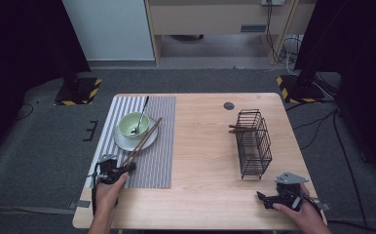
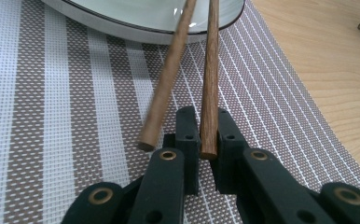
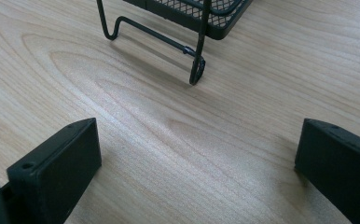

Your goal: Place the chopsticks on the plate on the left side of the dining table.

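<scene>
A: Start close in. What does the left gripper (image 2: 209,135) have?

B: Its jaws are pinched tight on the near end of one chopstick (image 2: 210,79). The second chopstick (image 2: 165,84) lies loose just beside it, outside the jaws, its end down on the striped placemat (image 2: 52,116).

A: And the right gripper (image 3: 197,154)?

B: Spread wide over bare table (image 3: 178,130) – nothing between the jaws. In the high view it rests near the front right corner, just short of the wire rack (image 1: 253,144).

A: Where do the chopsticks run to?

B: Away from the left gripper, up over the rim of the white plate (image 1: 127,143) and against the green bowl (image 1: 130,123), which sits on that plate with a spoon (image 1: 140,117) in it.

A: So how far along would you say this is?

B: Early, I'd judge. Some brown sticks already lie across the far end of the rack, though I can't tell what they are. If the work is clearing the setting into the rack, one chopstick is gripped but not lifted clear – the other chopstick, the spoon, bowl and plate are all still on the mat.
</scene>
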A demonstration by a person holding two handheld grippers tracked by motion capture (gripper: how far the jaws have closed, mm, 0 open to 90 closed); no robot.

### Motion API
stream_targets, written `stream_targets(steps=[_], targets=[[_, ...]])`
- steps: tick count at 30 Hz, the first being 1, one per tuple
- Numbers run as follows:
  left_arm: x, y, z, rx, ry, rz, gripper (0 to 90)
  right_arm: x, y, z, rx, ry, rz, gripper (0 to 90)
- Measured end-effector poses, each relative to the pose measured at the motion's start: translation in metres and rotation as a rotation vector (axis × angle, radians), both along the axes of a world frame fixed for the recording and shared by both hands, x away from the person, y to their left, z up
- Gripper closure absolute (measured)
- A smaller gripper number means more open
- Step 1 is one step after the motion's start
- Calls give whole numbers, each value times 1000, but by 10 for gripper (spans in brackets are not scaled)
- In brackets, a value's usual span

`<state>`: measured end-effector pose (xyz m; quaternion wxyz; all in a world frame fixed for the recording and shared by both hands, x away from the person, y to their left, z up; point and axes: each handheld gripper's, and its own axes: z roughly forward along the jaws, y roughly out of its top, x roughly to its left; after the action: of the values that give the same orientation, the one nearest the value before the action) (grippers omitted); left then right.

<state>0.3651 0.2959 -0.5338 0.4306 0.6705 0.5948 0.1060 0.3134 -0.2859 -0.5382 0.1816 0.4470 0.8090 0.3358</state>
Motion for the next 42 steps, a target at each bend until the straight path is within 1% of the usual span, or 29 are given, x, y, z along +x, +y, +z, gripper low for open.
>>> stream_targets(steps=[3,10,16,20,25,28,31,33,35,37,40,42], targets=[[0,0,0,9,-4,5,826,0,0,0,0,0,0,4],[0,-2,-2,4,6,-5,807,0,0,0,0,0,0,4],[0,-1,-1,-1,3,-2,804,0,0,0,0,0,0,4],[-1,-2,-1,-9,2,5,779,0,0,0,0,0,0,4],[-4,-4,0,-17,8,11,708,0,0,0,0,0,0,4],[-5,-6,2,-16,1,14,662,0,0,0,0,0,0,4],[-5,-8,4,-10,-6,23,620,0,0,0,0,0,0,4],[-7,-9,3,13,-2,18,582,0,0,0,0,0,0,4],[-10,-8,3,14,2,14,564,0,0,0,-1,-1,1,3],[-12,-6,4,12,-6,17,552,0,0,0,0,0,0,4],[-14,-4,3,10,5,15,528,0,0,0,0,0,0,4],[-17,-4,3,7,4,14,518,0,0,0,0,0,0,4]])
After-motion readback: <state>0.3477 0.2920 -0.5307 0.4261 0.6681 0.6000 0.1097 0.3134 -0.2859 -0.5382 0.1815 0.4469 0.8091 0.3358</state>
